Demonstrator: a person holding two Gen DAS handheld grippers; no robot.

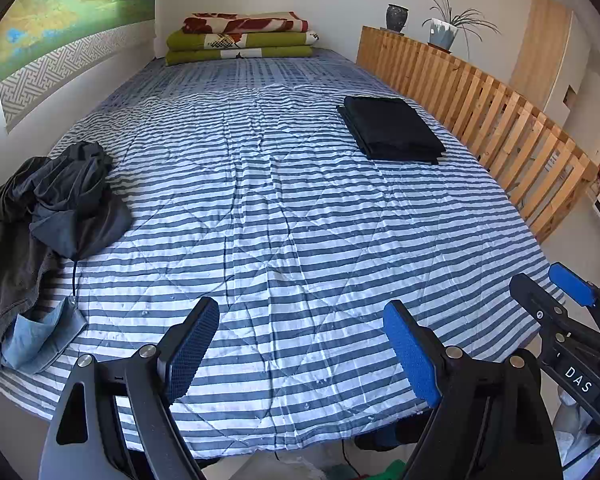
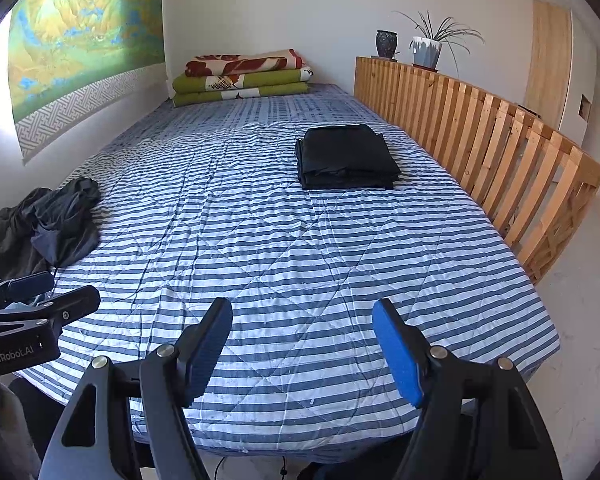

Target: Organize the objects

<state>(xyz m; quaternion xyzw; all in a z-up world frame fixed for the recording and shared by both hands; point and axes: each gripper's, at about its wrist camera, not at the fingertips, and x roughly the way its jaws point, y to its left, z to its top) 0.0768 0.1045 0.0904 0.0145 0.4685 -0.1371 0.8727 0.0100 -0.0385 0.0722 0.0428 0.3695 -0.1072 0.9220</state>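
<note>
Both hand-held grippers, left (image 1: 300, 354) and right (image 2: 302, 350), hover released; the crumpled clothes (image 1: 48, 216), frame left, likely need grasping next.

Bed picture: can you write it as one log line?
left gripper: open, empty | right gripper: open, empty | crumpled clothes: unsorted | folded black cloth: on bed
</note>
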